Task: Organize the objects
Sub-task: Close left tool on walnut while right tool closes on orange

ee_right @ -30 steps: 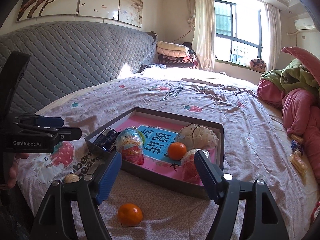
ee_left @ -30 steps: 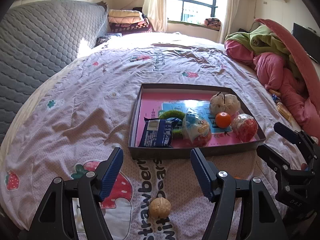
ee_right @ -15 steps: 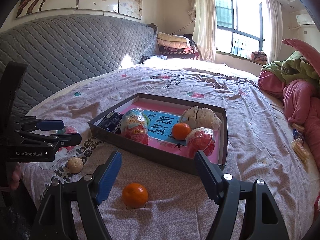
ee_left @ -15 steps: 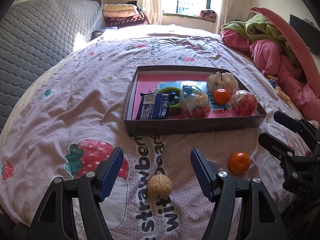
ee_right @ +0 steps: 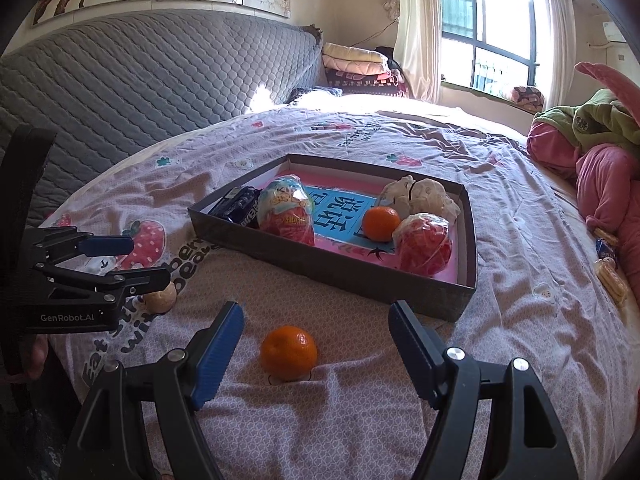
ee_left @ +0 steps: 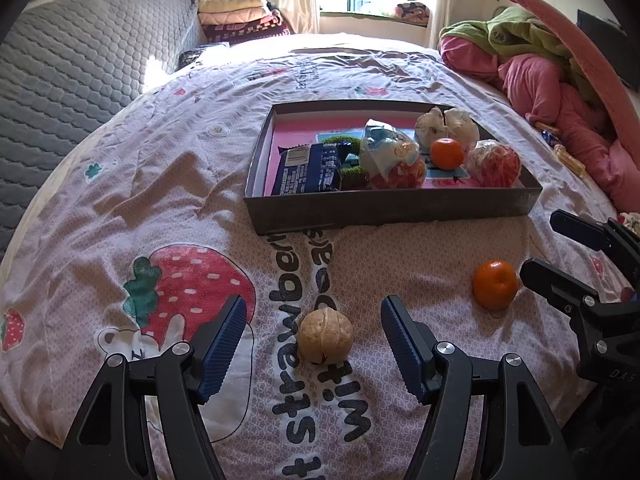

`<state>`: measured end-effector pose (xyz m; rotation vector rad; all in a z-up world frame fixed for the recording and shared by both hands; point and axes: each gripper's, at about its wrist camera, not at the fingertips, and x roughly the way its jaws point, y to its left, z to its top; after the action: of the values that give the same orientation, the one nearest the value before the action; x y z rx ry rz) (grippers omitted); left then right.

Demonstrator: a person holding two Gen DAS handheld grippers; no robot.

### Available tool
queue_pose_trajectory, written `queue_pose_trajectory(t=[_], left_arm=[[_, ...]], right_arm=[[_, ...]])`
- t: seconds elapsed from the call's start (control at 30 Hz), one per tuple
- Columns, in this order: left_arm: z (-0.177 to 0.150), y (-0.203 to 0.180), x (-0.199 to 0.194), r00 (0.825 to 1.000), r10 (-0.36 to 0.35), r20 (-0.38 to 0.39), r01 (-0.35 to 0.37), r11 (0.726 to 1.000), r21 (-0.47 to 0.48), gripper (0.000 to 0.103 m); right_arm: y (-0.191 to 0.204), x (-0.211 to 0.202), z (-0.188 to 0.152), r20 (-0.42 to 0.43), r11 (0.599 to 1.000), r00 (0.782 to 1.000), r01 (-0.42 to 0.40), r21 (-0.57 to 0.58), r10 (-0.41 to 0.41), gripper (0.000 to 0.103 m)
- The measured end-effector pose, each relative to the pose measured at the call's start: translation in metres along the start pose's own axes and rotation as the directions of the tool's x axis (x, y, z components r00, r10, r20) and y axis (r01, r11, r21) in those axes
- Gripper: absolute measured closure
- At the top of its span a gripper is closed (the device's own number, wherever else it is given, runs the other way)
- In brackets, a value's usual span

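Observation:
A walnut [ee_left: 326, 335] lies on the bedspread between the wide-apart fingers of my left gripper [ee_left: 314, 330], which is open and not touching it. A loose mandarin [ee_right: 289, 353] rests in front of my right gripper [ee_right: 316, 334], also open, its fingers on either side and clear of the fruit. Behind both stands a dark shallow box [ee_left: 394, 210] holding a blue snack packet [ee_left: 308, 170], a wrapped egg-shaped toy [ee_left: 390, 160], another mandarin [ee_left: 447, 154], a red wrapped ball [ee_left: 494, 164] and a white wrapped item [ee_left: 448, 126].
The bed's near edge runs just below both grippers. A grey quilted headboard [ee_right: 140, 80] rises on the left. Pink and green bedding [ee_left: 560, 76] is heaped at the right, with small snack packets [ee_right: 608, 272] beside it. Folded blankets [ee_left: 236, 12] lie by the window.
Both grippers have sunk toward the bed and tipped downward. The walnut and the loose mandarin now sit higher in their views, level with the fingertips. Jaw openings are unchanged.

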<state>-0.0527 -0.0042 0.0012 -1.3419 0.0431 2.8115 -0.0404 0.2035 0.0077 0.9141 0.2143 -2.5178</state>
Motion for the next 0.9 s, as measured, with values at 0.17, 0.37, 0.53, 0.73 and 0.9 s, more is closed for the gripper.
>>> queue_pose_trajectory(t=[0.17, 0.37, 0.53, 0.73, 0.9], left_arm=[[-0.005, 0.0, 0.006, 1.0, -0.006, -0.026, 0.006, 1.0, -0.008, 0.032], [-0.01, 0.003, 0.016, 0.999, -0.007, -0.045, 0.006, 1.0, -0.027, 0.032], [-0.013, 0.008, 0.025, 0.998, -0.011, -0.065, 0.008, 0.999, -0.05, 0.037], [-0.015, 0.006, 0.026, 0.998, -0.015, -0.057, 0.013, 0.999, -0.044, 0.047], [-0.015, 0.001, 0.027, 0.999, -0.017, -0.052, 0.016, 1.0, -0.024, 0.056]], right_arm=[[0.001, 0.005, -0.002, -0.023, 1.0, 1.0, -0.003, -0.006, 0.002, 0.028], [0.003, 0.014, -0.005, -0.052, 1.0, 0.999, -0.004, -0.008, 0.003, 0.028], [0.005, 0.02, -0.007, -0.071, 1.0, 0.997, -0.005, -0.016, 0.004, 0.028], [0.008, 0.029, -0.01, -0.093, 0.999, 0.996, -0.004, -0.036, 0.001, 0.032], [0.015, 0.039, -0.014, -0.127, 0.997, 0.992, 0.006, -0.078, -0.016, 0.042]])
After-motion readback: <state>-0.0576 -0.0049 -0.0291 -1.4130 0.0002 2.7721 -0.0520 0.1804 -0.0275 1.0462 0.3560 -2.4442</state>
